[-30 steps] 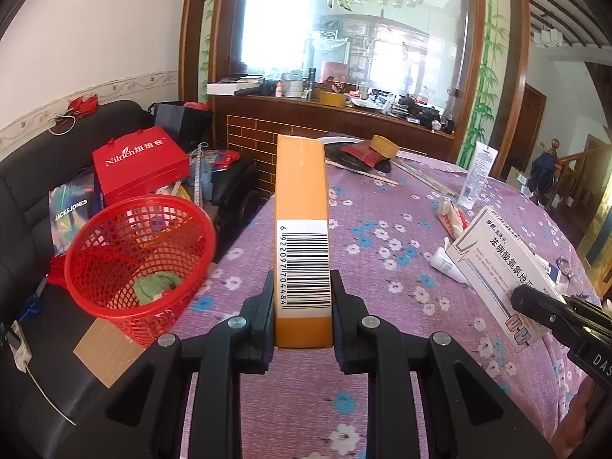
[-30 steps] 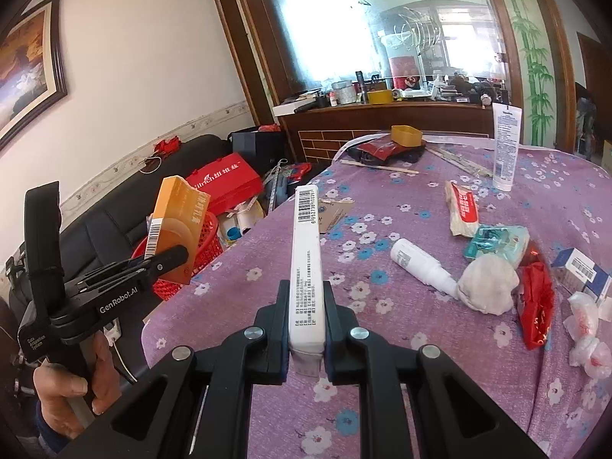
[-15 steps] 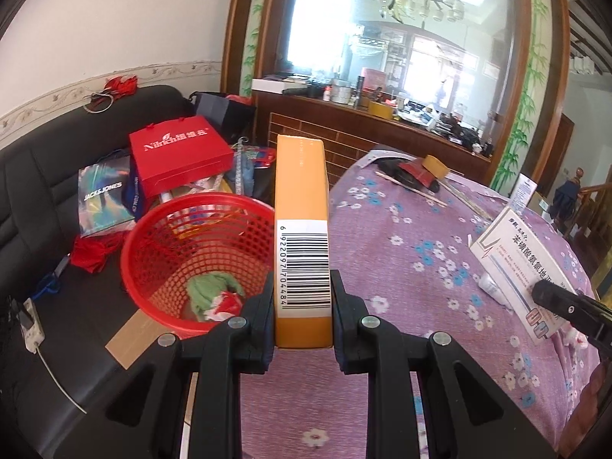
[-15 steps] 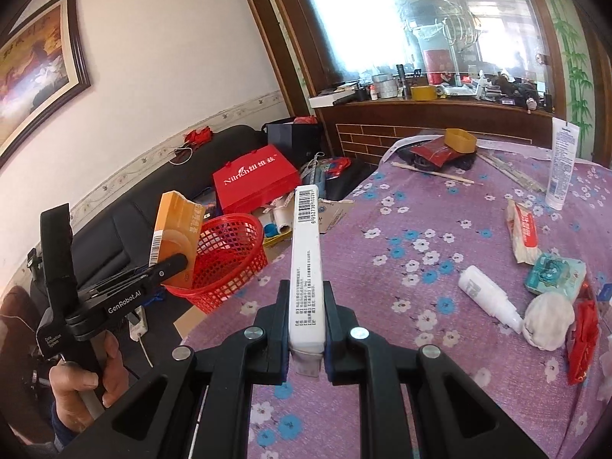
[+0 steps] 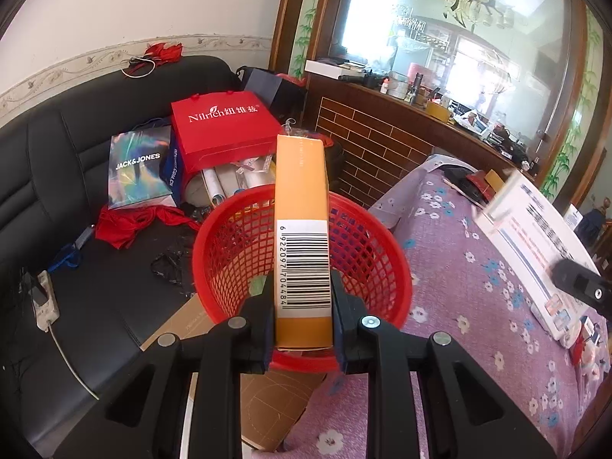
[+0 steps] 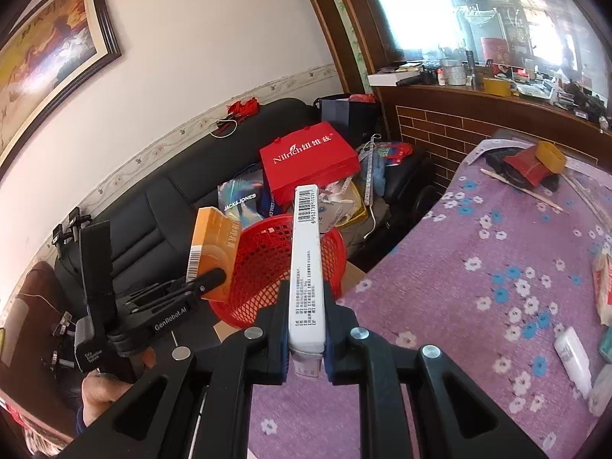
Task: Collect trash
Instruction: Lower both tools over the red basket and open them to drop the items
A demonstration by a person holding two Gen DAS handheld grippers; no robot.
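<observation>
My left gripper (image 5: 302, 306) is shut on an orange box (image 5: 302, 206) with a barcode and holds it over the red mesh basket (image 5: 367, 252), which stands beside the table's left edge. The basket holds a bit of green trash (image 5: 257, 285). My right gripper (image 6: 306, 317) is shut on a long white box (image 6: 306, 260) with a barcode, pointing at the same basket (image 6: 264, 264). In the right wrist view the left gripper (image 6: 220, 277) and its orange box (image 6: 212, 244) sit at the basket's left rim.
A purple flowered tablecloth (image 6: 478, 287) covers the table, with a white bottle (image 6: 573, 355) and other trash at right. A black sofa (image 5: 57, 176) carries a red Nilrich bag (image 5: 225, 130), a Jack&Jones bag (image 5: 139, 164) and clutter. Cardboard (image 5: 267, 394) lies under the basket.
Both grippers have moved left off the table toward the red basket with their boxes. The orange box now hangs over the basket.
</observation>
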